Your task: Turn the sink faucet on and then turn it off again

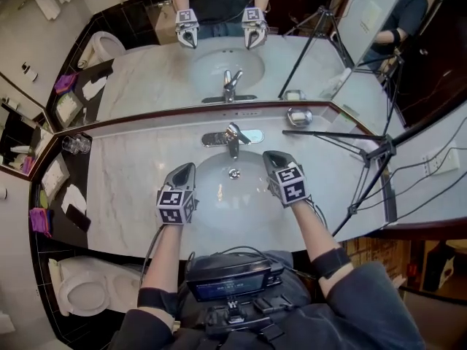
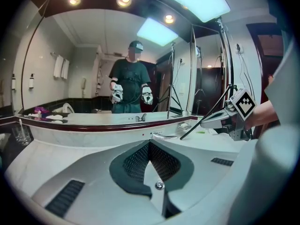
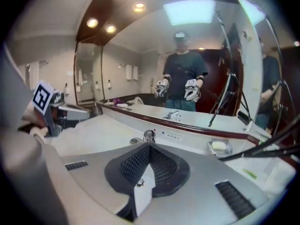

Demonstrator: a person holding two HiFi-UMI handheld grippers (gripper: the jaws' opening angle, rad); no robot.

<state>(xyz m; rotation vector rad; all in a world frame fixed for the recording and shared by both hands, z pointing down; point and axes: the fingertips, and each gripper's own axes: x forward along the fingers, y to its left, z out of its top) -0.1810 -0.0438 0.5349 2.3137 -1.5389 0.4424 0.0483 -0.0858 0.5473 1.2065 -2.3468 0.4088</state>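
Note:
The chrome faucet (image 1: 232,138) stands at the back of the white sink basin (image 1: 219,210), its lever pointing toward me. No running water shows. My left gripper (image 1: 190,168) hovers over the basin's left side, jaws shut on nothing. My right gripper (image 1: 271,154) hovers over the right side, also shut and empty, apart from the faucet. In the left gripper view the left gripper (image 2: 149,143) has its pads together, with the faucet (image 2: 163,136) just beyond and the right gripper (image 2: 220,121) to the right. In the right gripper view the right gripper (image 3: 149,146) points at the faucet (image 3: 148,136).
A marble counter (image 1: 131,173) surrounds the basin, with a wide mirror (image 1: 219,20) behind. A soap dish (image 1: 299,116) sits at the back right, drinking glasses (image 1: 75,144) at the far left. A black tripod (image 1: 365,152) leans over the counter's right side. A toilet (image 1: 84,290) stands lower left.

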